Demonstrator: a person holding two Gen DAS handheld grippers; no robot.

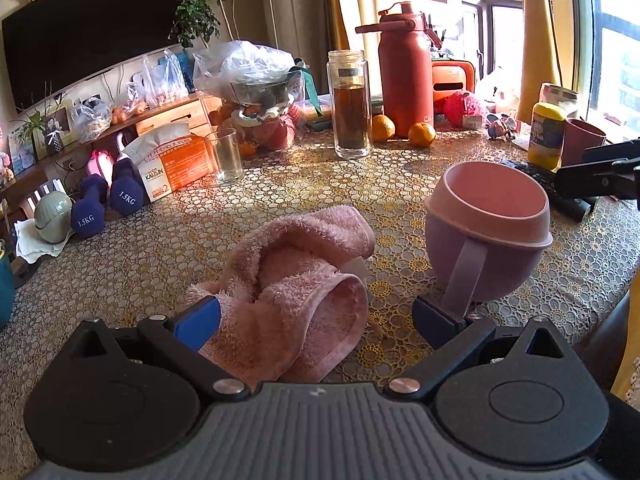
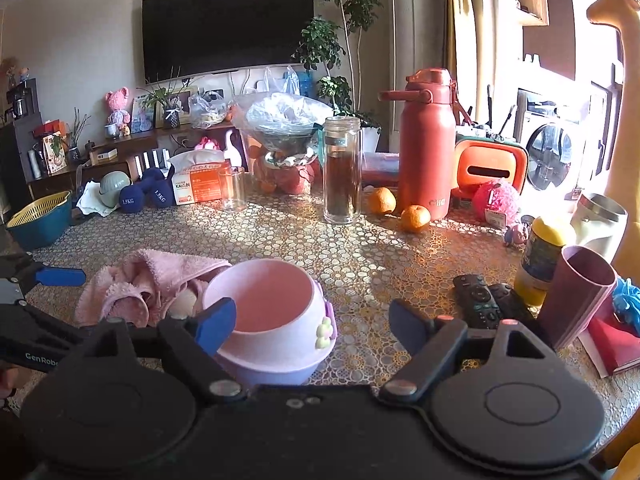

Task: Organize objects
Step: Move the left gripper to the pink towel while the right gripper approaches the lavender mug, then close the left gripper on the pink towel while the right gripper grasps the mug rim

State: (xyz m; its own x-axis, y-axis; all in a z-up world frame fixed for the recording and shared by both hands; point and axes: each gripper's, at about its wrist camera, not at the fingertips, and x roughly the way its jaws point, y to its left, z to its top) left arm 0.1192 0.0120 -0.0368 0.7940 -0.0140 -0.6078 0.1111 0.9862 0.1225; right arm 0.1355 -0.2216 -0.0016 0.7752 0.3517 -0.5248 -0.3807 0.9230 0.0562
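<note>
Sunlit and crowded, the worktop (image 2: 360, 248) wears a lace-patterned cover, with a dark TV (image 2: 228, 24) on the far wall. Nearest in the left wrist view, the left hand-held gripper (image 1: 316, 314) stands spread, its blue pads either side of a crumpled pink towel (image 1: 296, 280); the left pad touches the cloth's edge, but nothing is pinched, so this reads as lining up for a grab. Just right of the towel sits a lilac cup (image 1: 486, 236), its handle turned toward the near side beside the right pad.

From the right wrist view, the right hand-held gripper (image 2: 312, 322) is also spread, not gripping. The cup (image 2: 276, 312) lies between its fingers but off to the left, close against the left pad, with a clear gap to the right one; probably it is closing in on the cup's body. Right of it lie two remotes (image 2: 486, 302) and a maroon tumbler (image 2: 580, 296). Farther back stand a tea bottle (image 2: 343, 170), two oranges (image 2: 415, 218) and a red flask (image 2: 427, 144), likely still to be sorted.
</note>
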